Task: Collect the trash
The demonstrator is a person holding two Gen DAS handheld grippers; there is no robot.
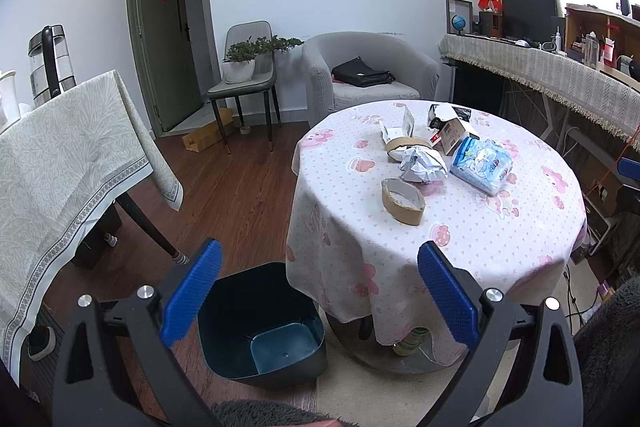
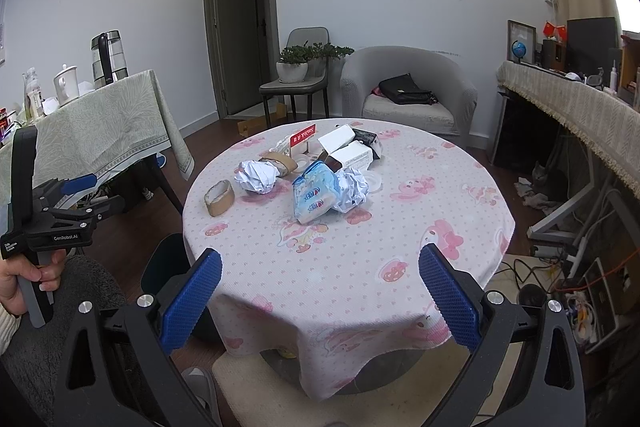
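Trash heaped mid-worktop [image 2: 400, 247], pink-print cloth: two crumpled white paper balls [image 2: 258, 175], a blue snack wrapper [image 2: 314, 193], white cartons [image 2: 344, 147], and a cardboard tape core [image 2: 219, 197] lying apart at 9 o'clock of the heap. Left hand-held gripper [image 1: 320, 291] and right hand-held gripper [image 2: 320, 297]: jaws apart, holding nothing. Left view alone shows the dark bin's [image 1: 240, 315] hollow, on the floor at the worktop's 7 o'clock. Right view alone shows the hand [image 2: 24, 283] gripping the left handle.

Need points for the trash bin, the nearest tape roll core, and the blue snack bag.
trash bin [image 1: 304, 367], left wrist view, inner right wall.
tape roll core [image 2: 220, 198], right wrist view, outer cardboard side.
blue snack bag [image 2: 314, 195], right wrist view, printed front.
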